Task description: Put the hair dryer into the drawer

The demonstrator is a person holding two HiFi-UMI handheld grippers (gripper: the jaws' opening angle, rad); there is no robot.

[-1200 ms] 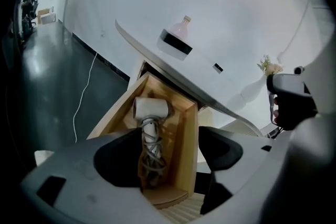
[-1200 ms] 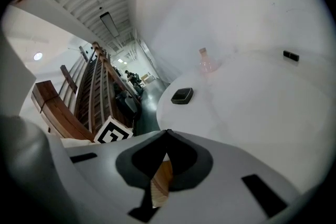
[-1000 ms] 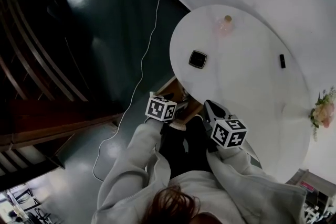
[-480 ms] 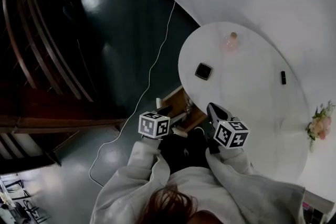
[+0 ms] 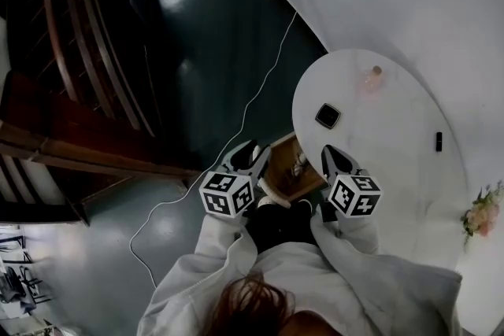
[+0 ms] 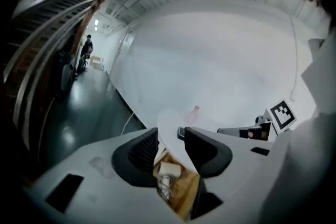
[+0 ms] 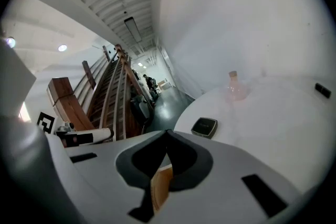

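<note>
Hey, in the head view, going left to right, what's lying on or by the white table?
Black square case → pink bottle → small black bar → flowers, at the table's right edge.

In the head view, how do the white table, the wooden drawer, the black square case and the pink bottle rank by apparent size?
1. white table, by far the largest.
2. wooden drawer, partly hidden.
3. black square case and pink bottle: nearly alike, so left unranked.
</note>
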